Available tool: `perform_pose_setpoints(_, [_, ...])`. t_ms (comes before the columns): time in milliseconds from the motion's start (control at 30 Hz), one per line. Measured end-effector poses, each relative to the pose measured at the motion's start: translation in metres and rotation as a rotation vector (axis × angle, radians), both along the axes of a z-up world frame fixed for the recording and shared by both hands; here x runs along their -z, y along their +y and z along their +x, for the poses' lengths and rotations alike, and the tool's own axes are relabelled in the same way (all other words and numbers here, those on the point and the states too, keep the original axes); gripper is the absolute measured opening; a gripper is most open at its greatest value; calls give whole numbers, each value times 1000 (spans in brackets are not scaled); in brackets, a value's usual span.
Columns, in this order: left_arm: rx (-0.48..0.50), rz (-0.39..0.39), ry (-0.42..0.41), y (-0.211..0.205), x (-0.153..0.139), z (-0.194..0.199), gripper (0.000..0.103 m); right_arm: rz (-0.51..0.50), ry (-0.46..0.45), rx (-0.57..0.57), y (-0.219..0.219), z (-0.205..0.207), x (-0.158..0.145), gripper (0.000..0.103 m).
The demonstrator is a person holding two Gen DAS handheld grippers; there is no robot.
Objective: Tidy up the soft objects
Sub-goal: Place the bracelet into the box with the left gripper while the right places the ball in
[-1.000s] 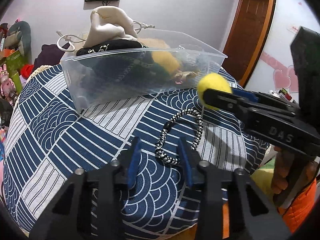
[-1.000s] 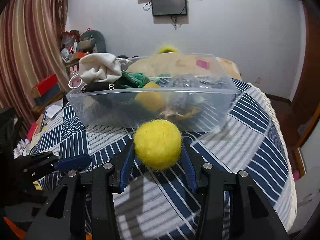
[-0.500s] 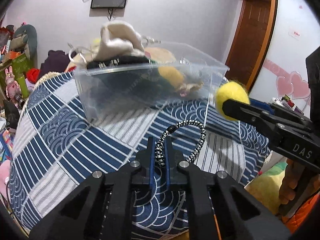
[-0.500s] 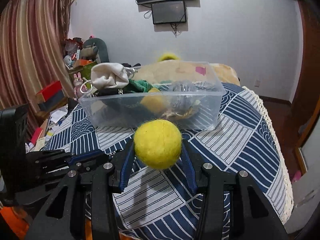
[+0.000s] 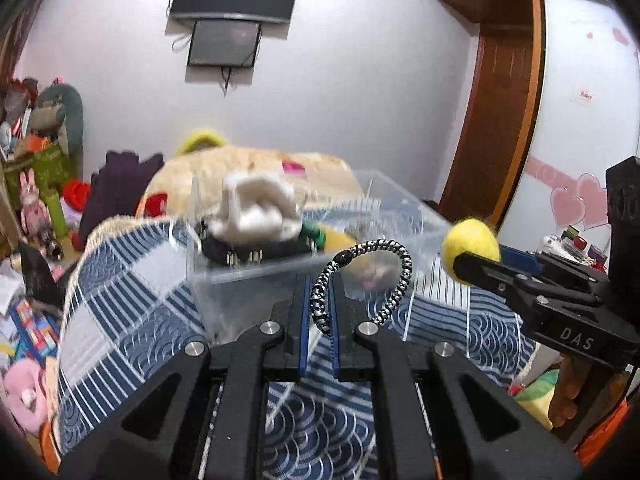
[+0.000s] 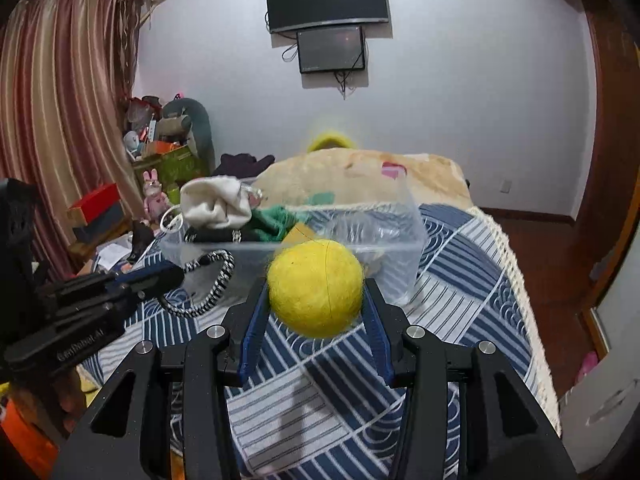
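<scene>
My left gripper (image 5: pixel 320 300) is shut on a black-and-white braided cord loop (image 5: pixel 394 280), lifted off the blue patterned cover (image 5: pixel 120 312). The loop curls up and to the right of the fingers, just before the clear plastic bin (image 5: pixel 248 292). My right gripper (image 6: pixel 316 300) is shut on a fuzzy yellow ball (image 6: pixel 316 288), held in the air in front of the same bin (image 6: pixel 400 264). The bin holds a cream cloth (image 6: pixel 216 204), a green item and other soft things. Each gripper shows in the other's view: the right gripper (image 5: pixel 476 258) with the ball (image 5: pixel 470 246), the left gripper (image 6: pixel 160 276) with the loop (image 6: pixel 216 284).
The bin stands on a rounded surface under the blue-and-white cover (image 6: pixel 460 280). A beige blanket (image 6: pixel 360 176) lies behind it. Toys and boxes (image 6: pixel 168 160) crowd the far left by a curtain. Two screens (image 6: pixel 328 0) hang on the wall. A wooden door frame (image 5: pixel 500 120) is at right.
My left gripper closed on the cord loop, which lay on the cover, and lifted it toward the bin. The right gripper rose a little with the ball still held.
</scene>
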State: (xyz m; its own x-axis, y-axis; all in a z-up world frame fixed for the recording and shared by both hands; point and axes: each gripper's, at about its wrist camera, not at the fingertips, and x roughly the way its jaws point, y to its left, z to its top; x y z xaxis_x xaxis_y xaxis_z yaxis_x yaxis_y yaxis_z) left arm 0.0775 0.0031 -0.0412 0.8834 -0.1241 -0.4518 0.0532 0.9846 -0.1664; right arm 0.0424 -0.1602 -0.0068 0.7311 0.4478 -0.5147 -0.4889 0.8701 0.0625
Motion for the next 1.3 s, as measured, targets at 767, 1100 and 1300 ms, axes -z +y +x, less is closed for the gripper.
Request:
perform_pose_setpoints(767, [-36,77,5,-8,-4,76,8,34,-29,9,26,47,-8,42])
perform_pose_setpoints(1100, [-21,91,65,-16,16,87,12,-13,18,26,31,60,8,43])
perform_pose_setpoints(1300, [-21,86,64,-16,15,79,17,-50,15,33,31,61,9,49])
